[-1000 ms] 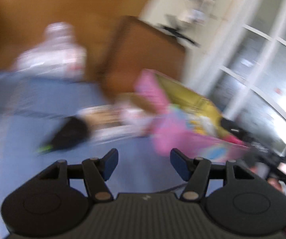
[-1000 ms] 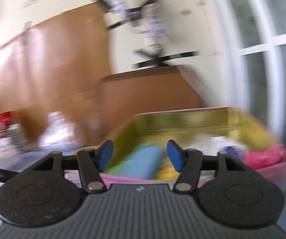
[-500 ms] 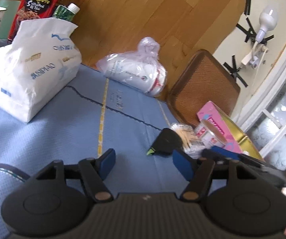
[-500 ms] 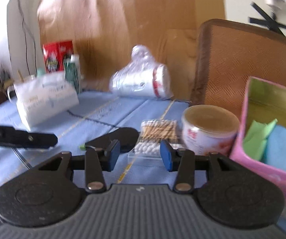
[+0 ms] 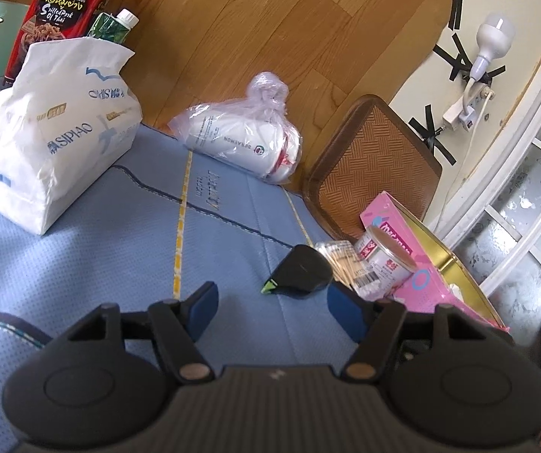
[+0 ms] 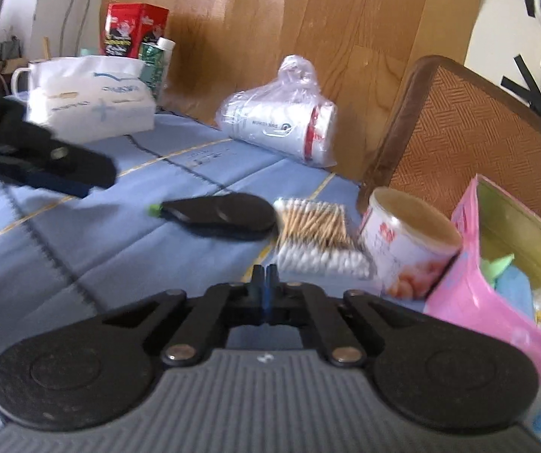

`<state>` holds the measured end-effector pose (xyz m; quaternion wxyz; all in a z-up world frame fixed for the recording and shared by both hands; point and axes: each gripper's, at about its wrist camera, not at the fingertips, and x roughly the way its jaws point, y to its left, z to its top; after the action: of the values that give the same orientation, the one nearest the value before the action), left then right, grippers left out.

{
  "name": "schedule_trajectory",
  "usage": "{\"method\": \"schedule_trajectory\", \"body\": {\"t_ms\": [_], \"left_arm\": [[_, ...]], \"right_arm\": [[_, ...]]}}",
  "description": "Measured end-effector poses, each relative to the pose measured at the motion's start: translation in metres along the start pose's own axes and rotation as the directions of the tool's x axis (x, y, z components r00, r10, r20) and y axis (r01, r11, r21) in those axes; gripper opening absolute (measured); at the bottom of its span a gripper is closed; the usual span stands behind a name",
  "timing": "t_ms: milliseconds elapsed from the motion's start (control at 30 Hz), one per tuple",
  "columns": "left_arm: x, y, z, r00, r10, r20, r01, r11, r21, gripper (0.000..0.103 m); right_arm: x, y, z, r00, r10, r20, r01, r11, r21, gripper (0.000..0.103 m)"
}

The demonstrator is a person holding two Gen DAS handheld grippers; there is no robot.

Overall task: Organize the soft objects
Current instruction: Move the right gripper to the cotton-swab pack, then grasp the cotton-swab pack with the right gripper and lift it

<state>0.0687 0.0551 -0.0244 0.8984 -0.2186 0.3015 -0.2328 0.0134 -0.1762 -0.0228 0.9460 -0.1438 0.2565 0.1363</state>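
A: What lies on the blue cloth (image 5: pixel 127 249) in front of the two grippers?

B: Nearest is a flat black gadget with a green tip (image 6: pixel 221 214), lying flat. Just beside it, on its right, is a clear box of cotton swabs (image 6: pixel 317 239), and this box touches a round tin with a paper label (image 6: pixel 408 253). The tin leans against the pink box (image 6: pixel 470 287), which stands open at the right edge.

A: Where are the soft things?

B: Inside the pink box I see a green cloth (image 6: pixel 498 264) and a light blue one (image 6: pixel 514 288), next to each other. Further in it is too blurred to tell.

A: And the grippers?

B: The left gripper (image 5: pixel 272 311) has its jaws parted about halfway, with nothing between them; it hangs over bare cloth, and the black gadget is just ahead. The right gripper (image 6: pixel 265 283) has its jaws pressed together and holds nothing.

A: What stands further back?

B: A white tissue pack (image 5: pixel 48 139) at the left, with a red snack carton (image 5: pixel 65 7) behind it. A stack of paper cups in a plastic bag (image 5: pixel 248 137) lies against the wooden wall, and a woven brown board (image 5: pixel 372 173) leans behind the pink box.
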Motion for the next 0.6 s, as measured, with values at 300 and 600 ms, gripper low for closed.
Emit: {"method": "schedule_trajectory", "body": {"t_ms": [300, 600], "left_arm": [[0.003, -0.007, -0.002, 1.000, 0.001, -0.018, 0.000, 1.000, 0.016, 0.071], [-0.004, -0.004, -0.004, 1.000, 0.005, 0.002, -0.005, 1.000, -0.003, 0.077]], "right_arm": [[-0.035, -0.010, -0.011, 0.998, 0.044, 0.034, -0.046, 0.997, 0.058, 0.012], [0.017, -0.022, 0.016, 0.999, -0.049, -0.003, 0.049, 0.995, 0.088, 0.075]]}}
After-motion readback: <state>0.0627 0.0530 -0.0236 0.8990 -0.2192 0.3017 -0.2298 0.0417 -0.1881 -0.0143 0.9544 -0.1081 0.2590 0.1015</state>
